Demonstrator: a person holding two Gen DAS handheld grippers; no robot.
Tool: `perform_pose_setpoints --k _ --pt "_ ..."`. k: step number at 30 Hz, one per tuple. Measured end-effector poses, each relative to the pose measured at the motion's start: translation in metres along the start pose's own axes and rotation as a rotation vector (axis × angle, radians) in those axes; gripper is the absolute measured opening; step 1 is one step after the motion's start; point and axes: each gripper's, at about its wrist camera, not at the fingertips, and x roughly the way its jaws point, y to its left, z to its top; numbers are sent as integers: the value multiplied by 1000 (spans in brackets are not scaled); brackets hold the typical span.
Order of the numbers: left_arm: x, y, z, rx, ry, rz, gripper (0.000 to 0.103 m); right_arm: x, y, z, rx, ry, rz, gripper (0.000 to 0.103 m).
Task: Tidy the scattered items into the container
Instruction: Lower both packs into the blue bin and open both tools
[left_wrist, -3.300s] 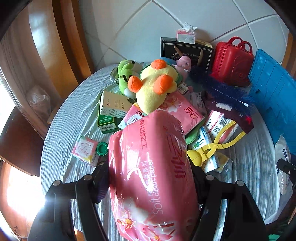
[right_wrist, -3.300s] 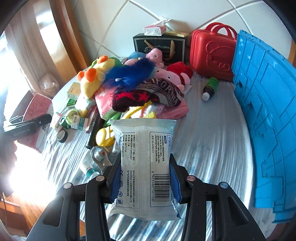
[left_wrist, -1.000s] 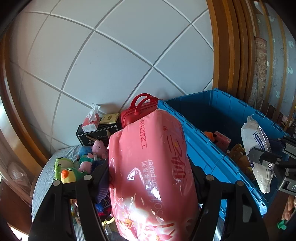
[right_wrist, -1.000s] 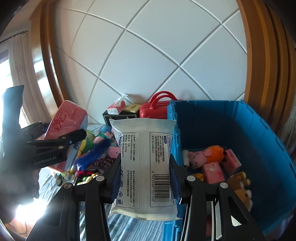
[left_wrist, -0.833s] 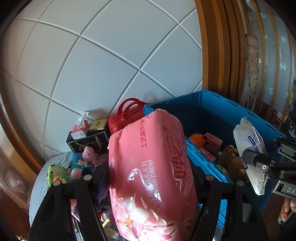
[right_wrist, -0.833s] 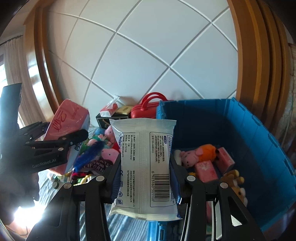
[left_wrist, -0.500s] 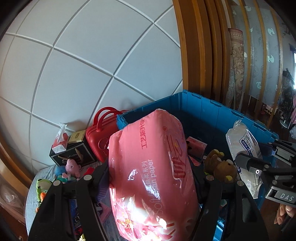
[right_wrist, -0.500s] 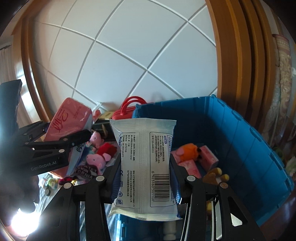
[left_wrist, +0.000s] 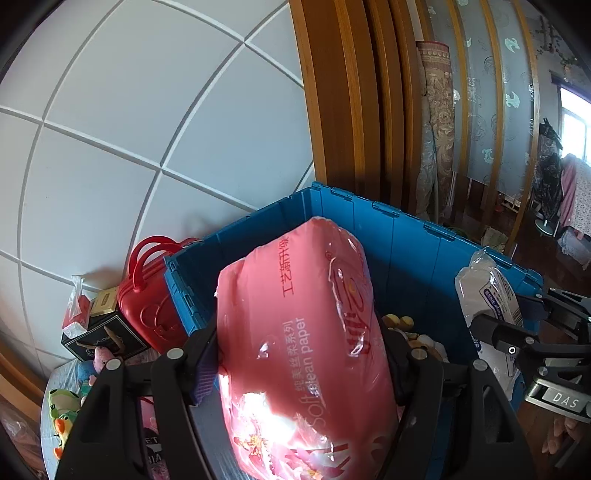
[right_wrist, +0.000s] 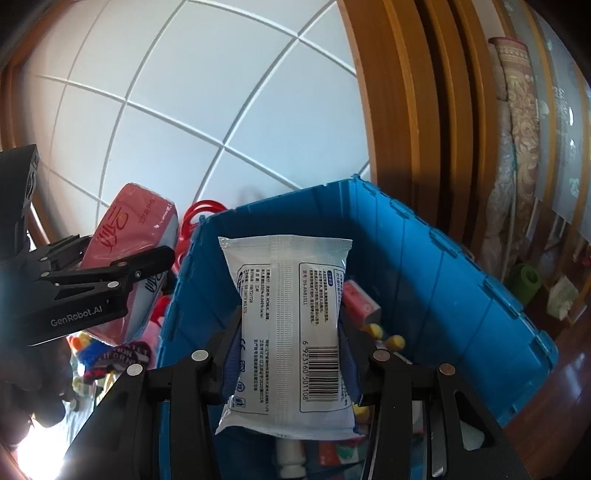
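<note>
1. My left gripper has its jaws clamped on the pink tissue pack, printed "Soft clean paper" beside Chinese characters; it hangs over the near wall of the blue container.
2. My right gripper has its jaws clamped on a white wipes packet with a barcode panel, above the container's interior.
3. In the container I see a pink packet and yellow toy parts; the rest is hidden by the packs.
4. The left gripper's body reads "GenRobot.AI".
5. Beside the container stands a red case.
</note>
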Motion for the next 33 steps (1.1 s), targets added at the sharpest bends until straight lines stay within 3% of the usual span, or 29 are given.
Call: perform_pose_setpoints --k 10,13,14,15,16,17,24,33 --pt "16 -18 9 12 12 -43 70 1 -23 2 28 3 -39 44" --pt "23 -17 11 -1 38 -41 83 0 -24 5 23 -7 -45 48" --pt "25 -14 10 -11 41 -18 88 0 -24 5 18 -10 -56 66" --pt "26 -10 9 -22 38 6 101 -1 -23 5 14 -17 -69 82" --pt "26 -6 8 -34 33 23 103 -2 -23 5 14 -32 -80 101" --pt "26 -1 6 -44 34 33 103 -4 -24 4 15 -41 -86 103" --pt "25 22 -9 -77 58 38 103 6 -20 -1 35 -16 -71 103" --pt "8 62 -41 -129 78 68 103 14 21 4 -16 -14 -10 103"
